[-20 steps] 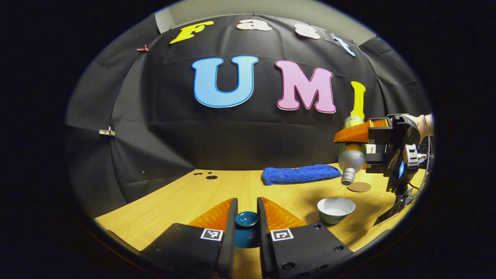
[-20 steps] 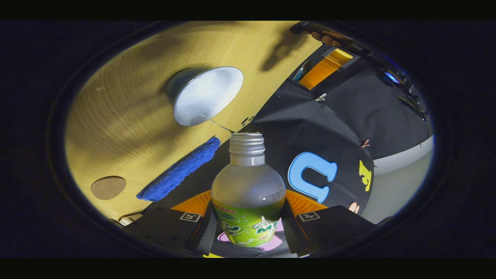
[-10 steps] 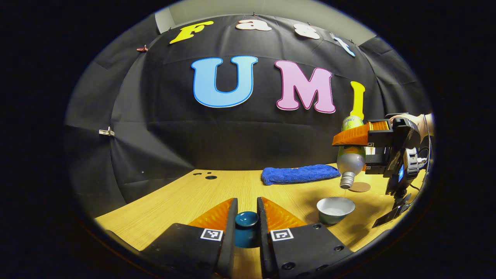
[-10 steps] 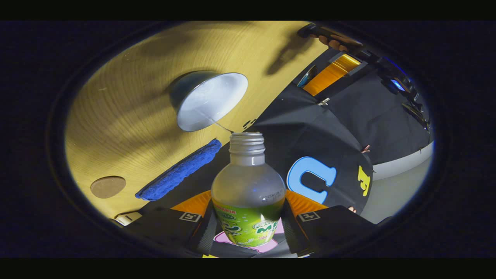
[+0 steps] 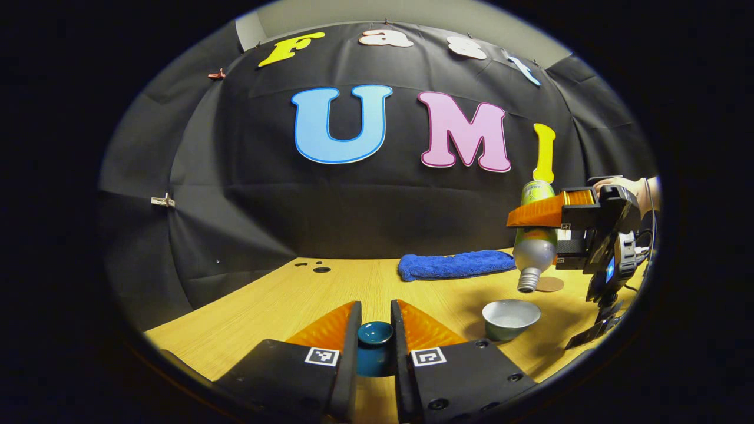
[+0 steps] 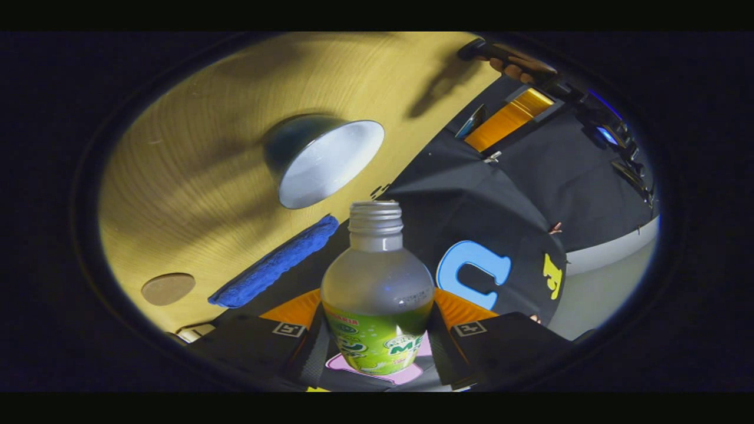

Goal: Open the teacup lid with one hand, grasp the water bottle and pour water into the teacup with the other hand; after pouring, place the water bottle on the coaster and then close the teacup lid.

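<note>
Our left tongs (image 5: 375,330) stay clamped on the dark blue lid (image 5: 375,333), near us over the bench (image 5: 283,300). To the right sits the open teacup (image 5: 511,317). Our right tongs (image 6: 377,330) squeeze the water bottle (image 6: 377,294) above it. The thin stream has stopped, so next comes the coaster (image 5: 550,284).

setting: a recording booth in a lab or studio, not a home. black cloth (image 5: 365,218) is hung as the back and side walls, pinned up with small clips (image 5: 162,201) — pale room wall shows above its top edge. a light wood-grain bench (image 5: 330,294) fills the booth floor, with small round holes (image 5: 321,270) near its back edge. the tool (image 5: 375,330) bodies carry square printed tracking markers (image 5: 321,356) — instrumented data-collection gear.
</note>
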A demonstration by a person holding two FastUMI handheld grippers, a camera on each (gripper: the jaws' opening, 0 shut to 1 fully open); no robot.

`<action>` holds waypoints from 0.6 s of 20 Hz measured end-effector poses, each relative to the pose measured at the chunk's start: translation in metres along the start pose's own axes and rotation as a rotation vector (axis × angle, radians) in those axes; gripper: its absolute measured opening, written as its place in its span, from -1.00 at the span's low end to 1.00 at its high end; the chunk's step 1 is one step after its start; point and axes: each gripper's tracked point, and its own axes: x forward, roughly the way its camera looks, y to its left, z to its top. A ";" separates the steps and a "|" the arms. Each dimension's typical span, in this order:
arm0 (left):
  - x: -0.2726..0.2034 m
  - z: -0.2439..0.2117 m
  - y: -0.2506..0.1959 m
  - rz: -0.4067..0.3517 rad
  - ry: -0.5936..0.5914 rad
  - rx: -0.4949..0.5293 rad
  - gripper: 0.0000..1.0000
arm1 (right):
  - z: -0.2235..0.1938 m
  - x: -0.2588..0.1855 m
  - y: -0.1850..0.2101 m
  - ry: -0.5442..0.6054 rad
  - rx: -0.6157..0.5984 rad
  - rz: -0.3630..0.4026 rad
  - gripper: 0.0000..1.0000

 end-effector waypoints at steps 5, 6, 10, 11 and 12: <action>0.001 0.000 -0.001 -0.005 0.000 0.000 -0.39 | 0.002 -0.004 -0.004 -0.001 0.058 -0.038 0.50; 0.001 0.000 -0.002 -0.013 -0.002 0.001 -0.39 | 0.003 -0.007 -0.006 0.000 0.082 -0.053 0.56; 0.001 0.000 -0.004 -0.025 -0.001 0.001 -0.39 | -0.003 -0.020 -0.003 0.042 0.288 -0.049 0.51; 0.002 0.000 -0.003 -0.021 -0.001 0.001 -0.39 | -0.004 -0.020 -0.003 0.051 0.362 -0.040 0.51; 0.001 -0.001 -0.003 -0.017 -0.001 0.001 -0.39 | -0.006 -0.023 -0.005 0.053 0.435 -0.045 0.51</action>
